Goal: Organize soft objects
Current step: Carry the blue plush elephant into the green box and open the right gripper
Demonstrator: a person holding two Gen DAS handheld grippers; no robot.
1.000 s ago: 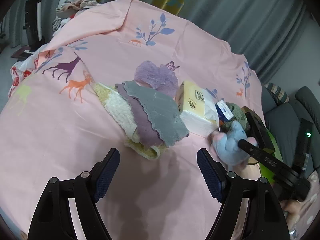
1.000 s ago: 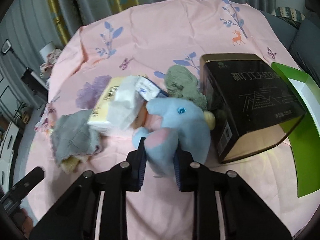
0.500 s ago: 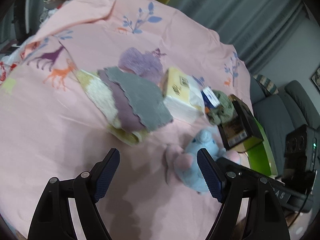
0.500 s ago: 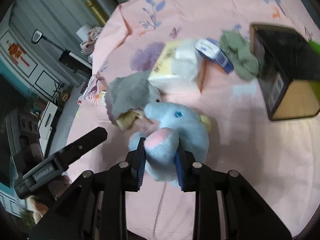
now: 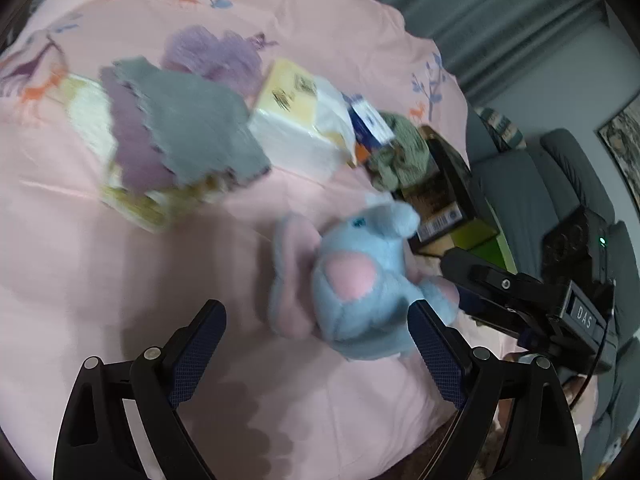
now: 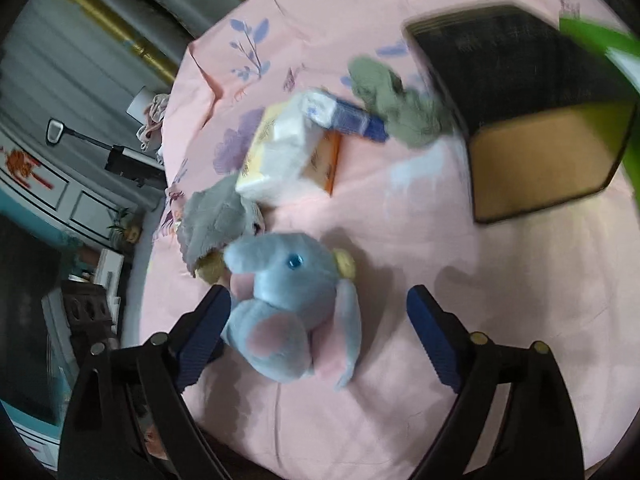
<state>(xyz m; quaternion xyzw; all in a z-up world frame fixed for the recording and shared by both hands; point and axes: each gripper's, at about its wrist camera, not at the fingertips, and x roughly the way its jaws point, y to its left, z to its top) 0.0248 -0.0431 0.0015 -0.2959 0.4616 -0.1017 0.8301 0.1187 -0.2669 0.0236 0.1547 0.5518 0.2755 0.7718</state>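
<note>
Between the right gripper's (image 6: 318, 334) opening, spread jaws the blue plush elephant (image 6: 290, 304) lay freed; the left gripper (image 5: 316, 354), likewise spreading, risked knocking it.

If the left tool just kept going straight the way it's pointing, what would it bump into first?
Probably the blue stuffed elephant, lying on the pink sheet just ahead of the left tool, toward its right finger. Depth is hard to judge.

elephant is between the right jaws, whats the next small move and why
Probably draw the right gripper back, clear of the blue elephant. Its jaws are opening, one pad beside the plush, the other well apart, and the toy lies on the pink sheet close to the folded cloths.
</note>
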